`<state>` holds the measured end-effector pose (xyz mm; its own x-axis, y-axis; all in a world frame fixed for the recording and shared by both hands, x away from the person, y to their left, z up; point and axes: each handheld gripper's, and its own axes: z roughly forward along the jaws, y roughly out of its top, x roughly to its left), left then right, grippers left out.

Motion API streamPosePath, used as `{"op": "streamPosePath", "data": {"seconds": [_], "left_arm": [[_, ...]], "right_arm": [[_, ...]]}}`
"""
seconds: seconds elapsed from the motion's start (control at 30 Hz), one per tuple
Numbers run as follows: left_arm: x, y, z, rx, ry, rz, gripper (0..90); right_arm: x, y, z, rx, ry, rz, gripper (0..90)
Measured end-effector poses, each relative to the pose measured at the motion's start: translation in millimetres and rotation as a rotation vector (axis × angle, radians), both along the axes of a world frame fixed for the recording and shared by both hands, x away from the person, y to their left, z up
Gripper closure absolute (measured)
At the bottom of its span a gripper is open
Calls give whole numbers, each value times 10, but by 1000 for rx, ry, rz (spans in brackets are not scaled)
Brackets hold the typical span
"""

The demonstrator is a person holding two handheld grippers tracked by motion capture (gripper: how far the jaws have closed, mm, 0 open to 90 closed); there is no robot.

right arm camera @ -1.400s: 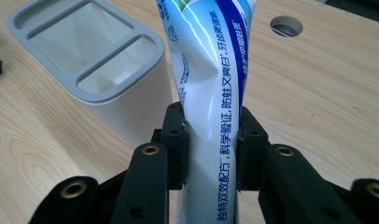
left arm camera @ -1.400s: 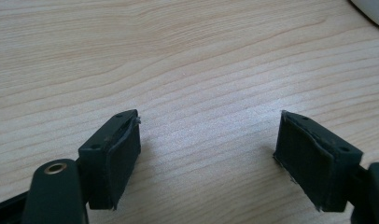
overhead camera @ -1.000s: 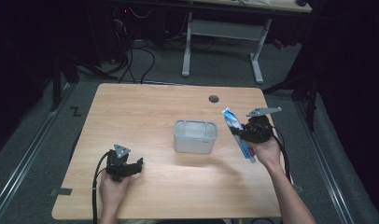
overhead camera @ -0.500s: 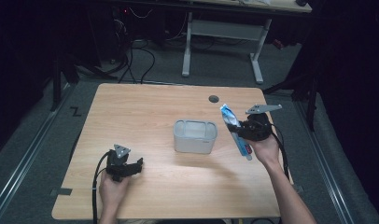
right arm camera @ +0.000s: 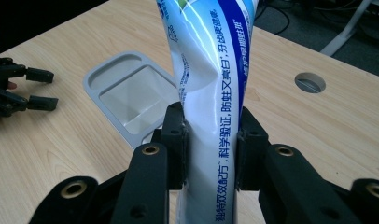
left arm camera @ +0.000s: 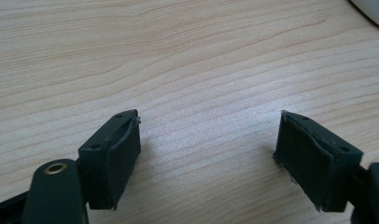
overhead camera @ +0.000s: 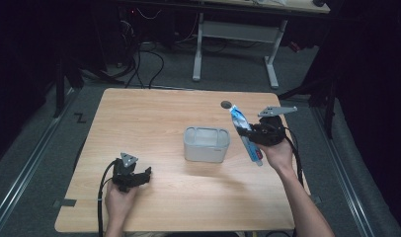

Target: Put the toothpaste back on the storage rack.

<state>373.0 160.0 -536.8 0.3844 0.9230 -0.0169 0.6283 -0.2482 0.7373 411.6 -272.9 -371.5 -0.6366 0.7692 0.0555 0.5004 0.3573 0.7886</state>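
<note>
Left to right. The left gripper (overhead camera: 139, 177) rests low on the pale wooden table (overhead camera: 154, 118), jaws spread wide with nothing between them. At centre stands the translucent grey rectangular plastic bin (overhead camera: 206, 144), its mouth facing up. The right gripper (overhead camera: 252, 133) pinches a blue-and-white toothpaste tube (overhead camera: 244, 133) mid-body, held above the table just right of the bin. Judged step: placing the tube in the bin. Done well, the tube is centred over the mouth and lowered end-first, clear of the rim, before the jaws part.
</note>
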Motion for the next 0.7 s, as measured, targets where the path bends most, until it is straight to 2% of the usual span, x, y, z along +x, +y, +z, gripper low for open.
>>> {"op": "streamPosePath", "data": {"seconds": [0.7], "left_arm": [[0, 0, 0, 0, 0, 0, 225]], "right_arm": [[53, 156, 149, 56, -25, 46, 708]]}}
